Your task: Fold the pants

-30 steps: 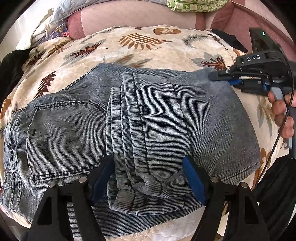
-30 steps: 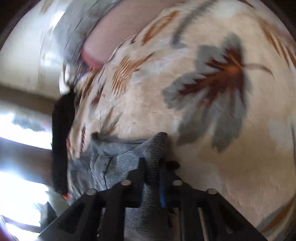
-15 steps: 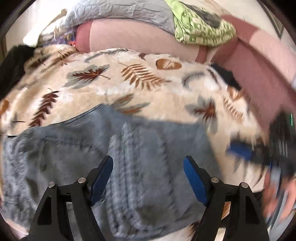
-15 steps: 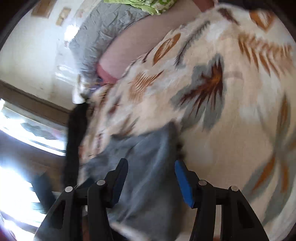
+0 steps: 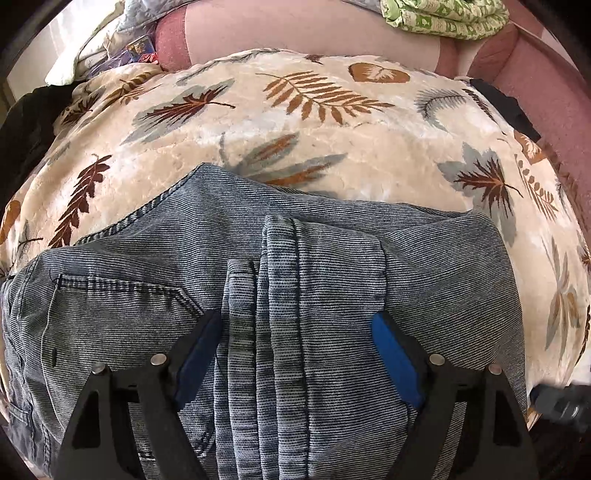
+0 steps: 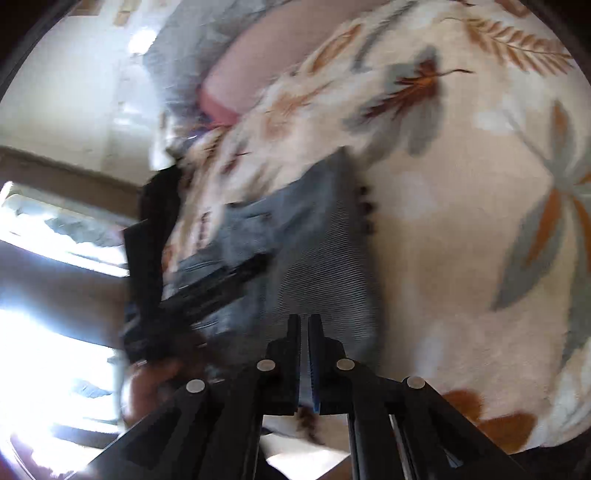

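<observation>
Grey-blue striped denim pants [image 5: 295, 295], folded into a compact bundle, lay on a cream plush blanket printed with brown and grey leaves [image 5: 314, 140], filling the lower half of the left wrist view; the legs were doubled over the seat, with stacked hems forming a ridge down the middle and a back pocket showing at lower left. The left gripper [image 5: 295, 354] hung over that ridge, its blue-padded jaws opening wide on either side of the hems with the fabric between them but not pressed, likely poised either to let the fold settle or to take it up again. In the blurred right wrist view, the right gripper [image 6: 303, 362] was clenched, its jaws nearly touching at lower centre; whether a thin edge of the pants' cloth was pinched there could not be told. The bundle's far edge sat just above its tips, the blanket spreading to the right. A pink cushion [image 5: 314, 33] and a green patterned cloth [image 5: 443, 16] sat along the top of the left wrist view.
</observation>
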Tool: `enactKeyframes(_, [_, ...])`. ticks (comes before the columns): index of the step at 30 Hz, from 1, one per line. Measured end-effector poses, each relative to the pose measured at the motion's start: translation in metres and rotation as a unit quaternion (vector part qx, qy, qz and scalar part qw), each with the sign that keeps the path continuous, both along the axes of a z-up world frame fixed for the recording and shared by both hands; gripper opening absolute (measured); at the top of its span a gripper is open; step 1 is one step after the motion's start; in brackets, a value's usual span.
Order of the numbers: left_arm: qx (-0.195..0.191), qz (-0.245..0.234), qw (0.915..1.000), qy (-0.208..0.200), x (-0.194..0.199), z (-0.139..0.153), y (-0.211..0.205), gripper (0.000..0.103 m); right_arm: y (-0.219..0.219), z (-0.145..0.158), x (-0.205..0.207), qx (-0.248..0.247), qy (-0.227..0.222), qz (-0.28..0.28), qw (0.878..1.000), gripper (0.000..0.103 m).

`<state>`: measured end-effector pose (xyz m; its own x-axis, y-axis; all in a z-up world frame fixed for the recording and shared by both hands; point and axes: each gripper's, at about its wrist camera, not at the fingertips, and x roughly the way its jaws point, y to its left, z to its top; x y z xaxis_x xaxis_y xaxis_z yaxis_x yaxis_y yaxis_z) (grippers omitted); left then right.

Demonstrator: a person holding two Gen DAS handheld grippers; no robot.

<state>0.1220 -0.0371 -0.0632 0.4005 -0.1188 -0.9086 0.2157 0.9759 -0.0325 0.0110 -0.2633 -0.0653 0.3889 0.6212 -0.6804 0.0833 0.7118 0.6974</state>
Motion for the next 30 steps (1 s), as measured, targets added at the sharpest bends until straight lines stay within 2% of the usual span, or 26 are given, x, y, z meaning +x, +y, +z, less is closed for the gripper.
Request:
enactKeyframes(1, [-0.002,-0.001,1.0,0.0,0.0,-0.001,0.002,0.085,0.005,-0.014,0.0,-0.029,0.029,0.009,0.999,0.007])
enactKeyframes(2, [-0.004,-0.001,1.0,0.002,0.001,-0.001,0.003,0.085,0.005,-0.027,-0.002,-0.023,0.036,0.009,0.999,0.004])
enactKeyframes(3, [-0.006,-0.002,1.0,0.001,0.0,-0.001,0.003,0.085,-0.001,-0.025,0.0,-0.006,0.042,0.003,0.999,0.002])
enactKeyframes(4, [-0.006,-0.003,1.0,0.0,0.004,-0.004,0.004,0.085,-0.003,-0.019,0.004,0.001,0.043,0.0,0.999,0.004])
enactKeyframes(6, [-0.006,-0.005,1.0,-0.003,0.004,-0.003,0.004,0.085,-0.011,0.012,0.013,-0.01,-0.003,-0.006,1.0,0.007])
enactKeyframes(8, [-0.006,-0.001,1.0,-0.003,0.001,0.002,0.004,0.085,-0.016,0.026,0.029,-0.014,-0.014,-0.005,1.0,0.007])
enactKeyframes(10, [-0.021,-0.004,0.9996,-0.016,-0.008,0.013,0.003,0.084,-0.022,0.029,0.058,-0.03,-0.012,-0.019,0.999,0.02])
enactKeyframes(12, [-0.03,-0.021,0.9986,-0.037,-0.02,0.024,0.0,0.084,-0.03,0.024,0.081,-0.048,0.001,-0.038,0.998,0.045])
enactKeyframes(14, [-0.019,-0.037,0.9983,-0.042,-0.026,0.024,-0.004,0.084,-0.041,0.019,0.087,-0.076,0.0,-0.047,0.996,0.059])
enactKeyframes(15, [-0.013,-0.039,0.9986,-0.032,-0.025,0.017,-0.005,0.084,-0.041,0.014,0.093,-0.092,0.004,-0.046,0.995,0.06])
enactKeyframes(16, [-0.003,-0.036,0.9992,-0.018,-0.022,0.009,-0.005,0.084,-0.039,0.008,0.1,-0.09,0.011,-0.04,0.995,0.059])
enactKeyframes(17, [0.009,-0.033,0.9993,-0.012,-0.02,-0.002,-0.004,0.085,-0.032,0.0,0.109,-0.084,0.018,-0.032,0.996,0.053])
enactKeyframes(18, [0.009,-0.036,0.999,-0.023,-0.021,-0.002,-0.004,0.087,-0.03,-0.004,0.115,-0.088,0.013,-0.033,0.996,0.024])
enactKeyframes(19, [0.013,-0.039,0.9988,-0.028,-0.023,-0.002,-0.005,0.087,-0.034,-0.001,0.112,-0.086,0.009,-0.033,0.996,0.016])
enactKeyframes(23, [0.013,-0.039,0.9987,-0.031,-0.023,-0.003,-0.005,0.087,-0.02,-0.005,0.115,-0.144,-0.004,-0.029,0.989,0.015])
enactKeyframes(26, [0.013,-0.038,0.9986,-0.034,-0.024,-0.003,-0.005,0.087,-0.03,0.001,0.106,-0.114,-0.008,-0.051,0.992,0.019])
enactKeyframes(27, [0.012,-0.038,0.9986,-0.034,-0.024,-0.002,-0.005,0.087,-0.03,0.008,0.1,-0.119,-0.014,-0.057,0.991,0.019])
enactKeyframes(30, [0.012,-0.036,0.9987,-0.034,-0.024,-0.003,-0.004,0.088,-0.023,0.028,0.073,-0.098,-0.045,-0.047,0.993,0.02])
